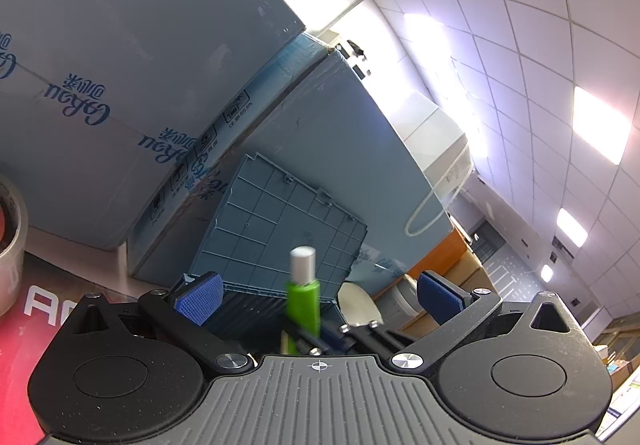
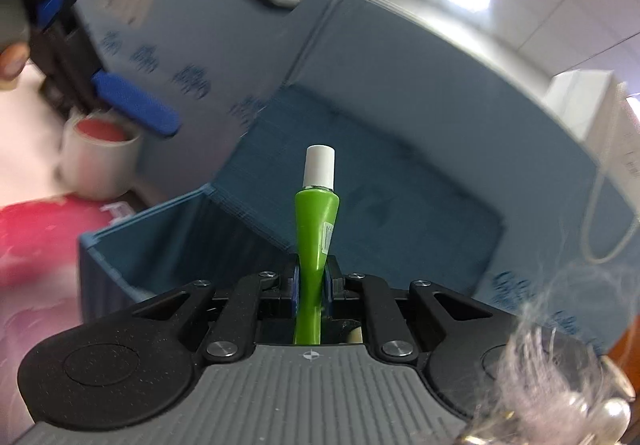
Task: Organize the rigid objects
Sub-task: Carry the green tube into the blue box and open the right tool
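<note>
My right gripper (image 2: 311, 281) is shut on a green tube with a white cap (image 2: 316, 217), held upright above an open blue plastic bin (image 2: 168, 213). The same tube (image 1: 303, 297) shows in the left wrist view, between but apart from my left gripper's blue pads. My left gripper (image 1: 318, 295) is open and empty; it also shows in the right wrist view (image 2: 136, 107) at the upper left. The bin's raised ribbed lid (image 1: 276, 229) stands behind the tube.
Large blue cardboard boxes (image 1: 132, 57) stand behind the bin. A roll of tape (image 2: 98, 153) sits on a red surface (image 2: 36, 237) to the left. A white loop of cord (image 1: 432, 205) hangs on the right. Something fluffy with metal beads (image 2: 560, 377) is near the right gripper.
</note>
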A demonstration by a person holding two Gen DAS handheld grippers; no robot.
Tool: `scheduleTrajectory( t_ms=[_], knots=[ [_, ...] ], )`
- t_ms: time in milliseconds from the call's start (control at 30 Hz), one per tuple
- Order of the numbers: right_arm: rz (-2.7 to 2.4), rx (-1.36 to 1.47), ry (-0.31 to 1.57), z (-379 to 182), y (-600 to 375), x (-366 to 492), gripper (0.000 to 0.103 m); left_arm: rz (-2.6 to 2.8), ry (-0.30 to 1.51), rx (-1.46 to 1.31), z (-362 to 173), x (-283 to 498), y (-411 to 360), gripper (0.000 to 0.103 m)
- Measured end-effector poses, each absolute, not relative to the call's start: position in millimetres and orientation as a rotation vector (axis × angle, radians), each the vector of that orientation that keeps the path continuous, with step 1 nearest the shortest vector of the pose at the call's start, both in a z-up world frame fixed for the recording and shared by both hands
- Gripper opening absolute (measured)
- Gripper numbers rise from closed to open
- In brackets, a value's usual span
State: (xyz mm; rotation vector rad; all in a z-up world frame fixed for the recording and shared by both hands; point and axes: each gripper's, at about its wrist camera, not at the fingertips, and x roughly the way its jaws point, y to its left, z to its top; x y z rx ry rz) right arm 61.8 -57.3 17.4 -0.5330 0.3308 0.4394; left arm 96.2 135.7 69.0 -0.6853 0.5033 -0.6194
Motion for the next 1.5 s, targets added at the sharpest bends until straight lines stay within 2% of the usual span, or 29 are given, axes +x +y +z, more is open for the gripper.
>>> scheduleTrajectory(
  t_ms=[500, 667, 800, 867, 967, 1067, 1300, 1500],
  knots=[
    [0.596, -0.437, 0.478, 30, -60, 72, 0.013, -0.629, 0.504, -0.685, 69, 96, 136, 0.103],
    [0.608, -0.371, 0.461, 35, -64, 68, 0.036, -0.629, 0.503, -0.686, 70, 96, 136, 0.103],
    [0.598, -0.308, 0.439, 42, -72, 63, 0.047, -0.630, 0.505, -0.684, 70, 96, 136, 0.103],
    [0.584, -0.237, 0.420, 47, -81, 60, 0.060, -0.630, 0.504, -0.684, 70, 96, 136, 0.103],
    [0.556, -0.110, 0.390, 54, -96, 52, 0.071, -0.632, 0.502, -0.683, 70, 95, 135, 0.103],
    [0.538, -0.013, 0.381, 59, -107, 52, 0.077, -0.637, 0.502, -0.679, 70, 96, 133, 0.103],
    [0.593, 0.395, 0.533, 45, -123, 94, 0.077, -0.625, 0.468, -0.723, 71, 93, 145, 0.103],
    [0.653, 0.557, 0.629, 25, -113, 116, 0.078, -0.631, 0.471, -0.729, 71, 94, 146, 0.103]
  ],
)
